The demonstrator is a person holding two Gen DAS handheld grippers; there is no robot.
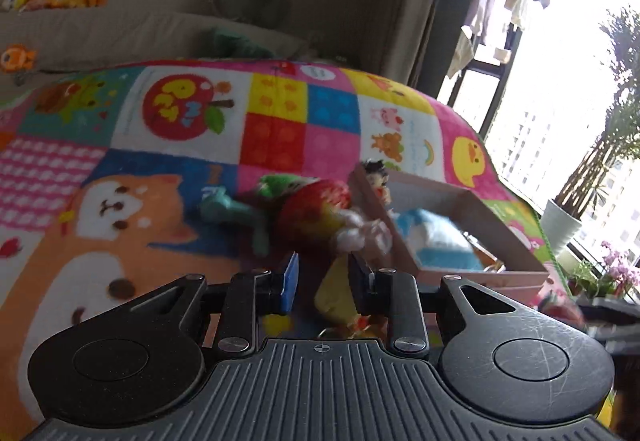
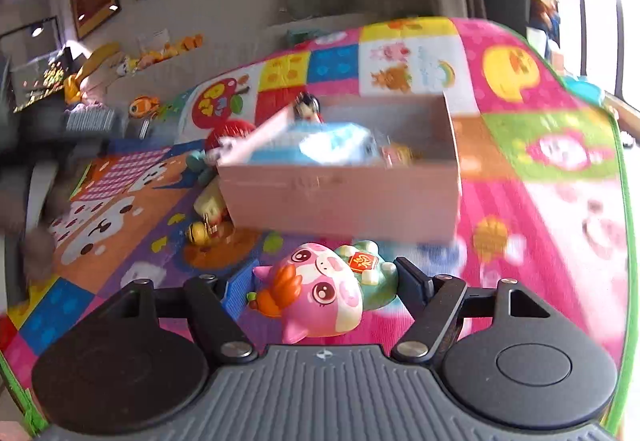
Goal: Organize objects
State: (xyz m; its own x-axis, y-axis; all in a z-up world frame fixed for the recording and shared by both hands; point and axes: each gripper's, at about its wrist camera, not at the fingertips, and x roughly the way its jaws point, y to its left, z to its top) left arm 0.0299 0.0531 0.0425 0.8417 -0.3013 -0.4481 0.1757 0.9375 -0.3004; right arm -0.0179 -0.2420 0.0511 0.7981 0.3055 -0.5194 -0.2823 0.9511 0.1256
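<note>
A cardboard box (image 2: 344, 197) stands on a colourful play mat (image 2: 560, 201); it also shows in the left wrist view (image 1: 476, 241). Inside lie a blue plush (image 2: 320, 149) and a small dark-haired doll (image 2: 306, 107). My right gripper (image 2: 316, 289) is shut on a pink pig figurine (image 2: 320, 293), in front of the box's near wall. My left gripper (image 1: 322, 281) is open, just short of a red strawberry plush (image 1: 316, 209) and a teal plush (image 1: 236, 213) lying left of the box. A yellow toy (image 1: 334, 297) lies under its fingers.
A yellow toy (image 2: 208, 205) and a small bell charm (image 2: 200, 233) lie left of the box. A sofa with plush toys (image 2: 140, 61) stands behind the mat. A window with potted plants (image 1: 560, 225) is at the right.
</note>
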